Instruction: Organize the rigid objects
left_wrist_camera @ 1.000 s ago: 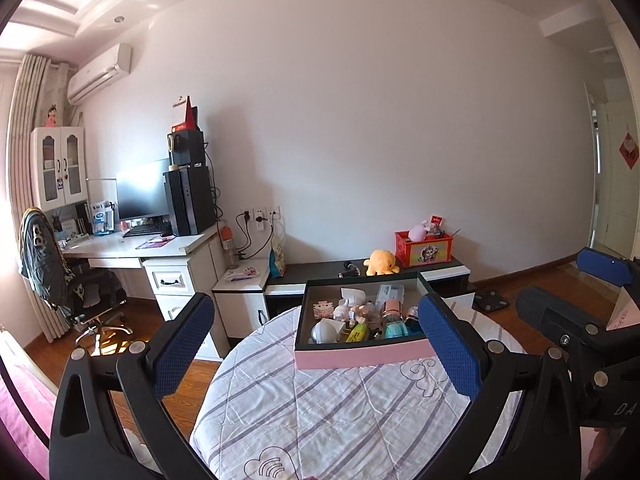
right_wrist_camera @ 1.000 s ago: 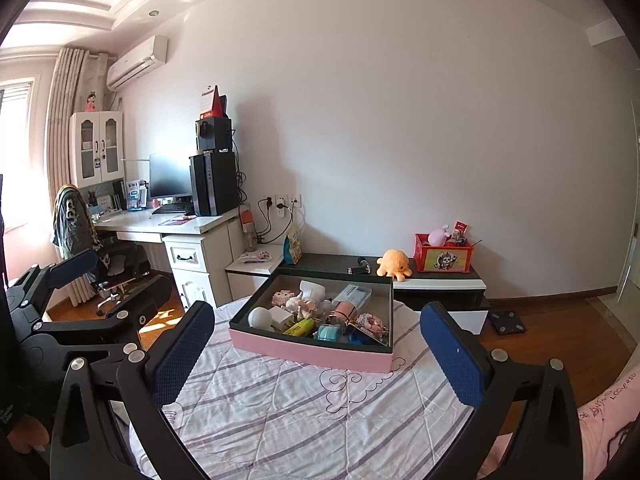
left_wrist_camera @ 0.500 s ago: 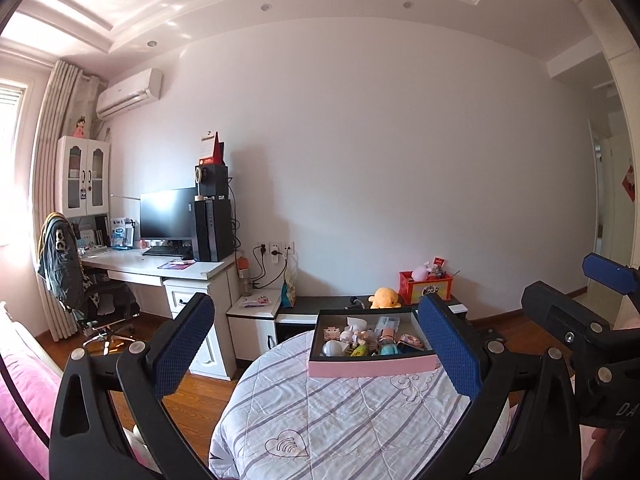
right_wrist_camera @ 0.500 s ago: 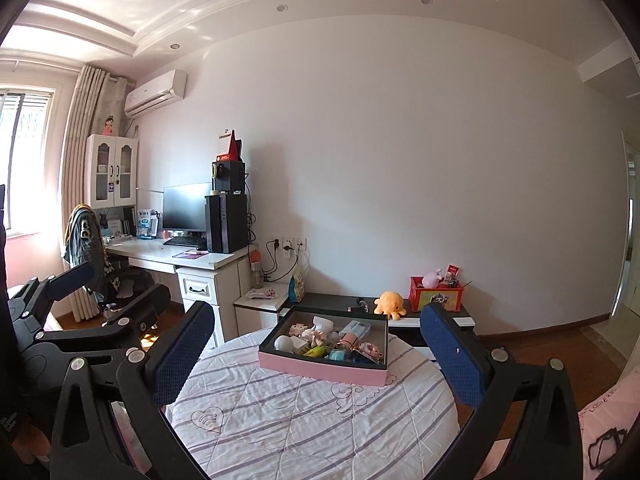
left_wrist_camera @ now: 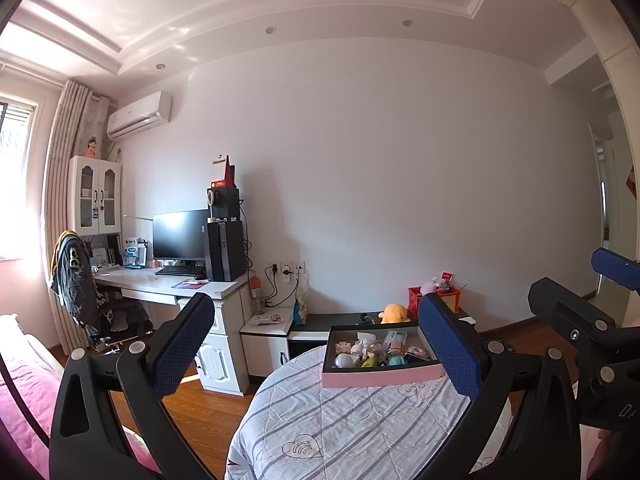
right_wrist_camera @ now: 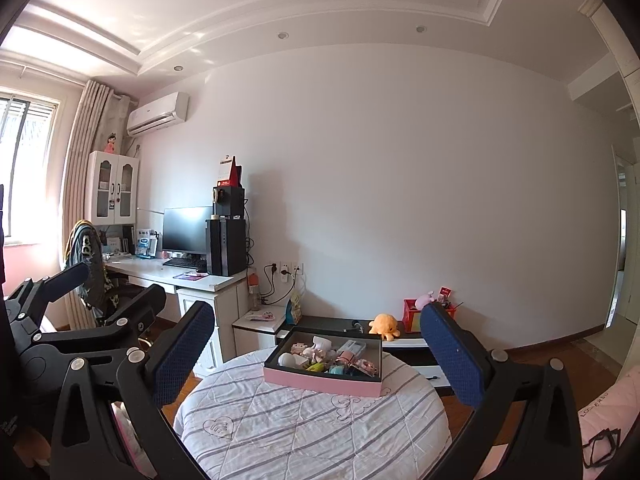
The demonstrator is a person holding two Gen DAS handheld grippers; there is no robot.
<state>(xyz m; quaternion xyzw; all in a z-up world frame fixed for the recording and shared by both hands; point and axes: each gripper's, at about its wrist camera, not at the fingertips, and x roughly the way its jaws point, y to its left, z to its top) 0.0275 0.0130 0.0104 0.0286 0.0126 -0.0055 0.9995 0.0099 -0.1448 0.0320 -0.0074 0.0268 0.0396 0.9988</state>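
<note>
Hovering well back from the table (right_wrist_camera: pixel 304 432), both grippers stand wide open and hold nothing: the left gripper (left_wrist_camera: pixel 320 356) and the right gripper (right_wrist_camera: pixel 316 356). The box (right_wrist_camera: pixel 320 382), pink-walled with a dark rim, sits on the table's far side, crowded with small items (right_wrist_camera: pixel 332 358) in a jumble. Whether sorting is ahead or done cannot be told; any reach should come down level over the rim, targeting one item.

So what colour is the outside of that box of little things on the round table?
The box is pink outside with a dark rim and lining; the right wrist view shows it best.
</note>
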